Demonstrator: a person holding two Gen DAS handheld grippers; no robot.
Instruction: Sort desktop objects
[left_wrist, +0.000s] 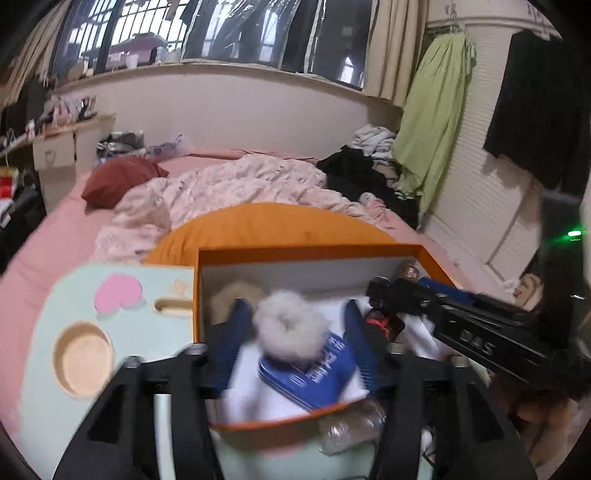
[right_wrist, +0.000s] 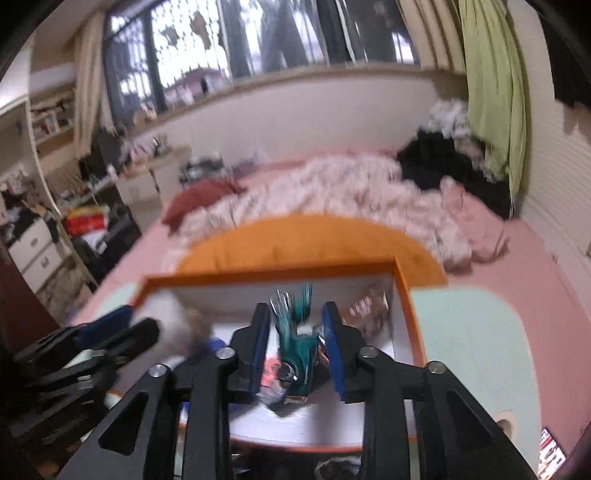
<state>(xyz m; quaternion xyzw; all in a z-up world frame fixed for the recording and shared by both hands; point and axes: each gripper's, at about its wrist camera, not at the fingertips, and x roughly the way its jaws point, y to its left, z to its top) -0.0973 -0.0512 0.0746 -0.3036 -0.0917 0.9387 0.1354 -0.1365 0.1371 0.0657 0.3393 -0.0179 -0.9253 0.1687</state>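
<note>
Orange box (left_wrist: 308, 254) open on mint lap table (left_wrist: 51, 295) over pink bed (left_wrist: 44, 240). Left view only: left gripper (left_wrist: 293, 330), jaws apart around grey fluffy scrunchie (left_wrist: 291, 325), above blue tin (left_wrist: 314, 373). Right view only: right gripper (right_wrist: 295, 347), jaws apart around teal-haired figure (right_wrist: 297, 343).

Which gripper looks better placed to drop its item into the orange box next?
Probably left: the left gripper is open around the grey scrunchie, already over the orange box.
</note>
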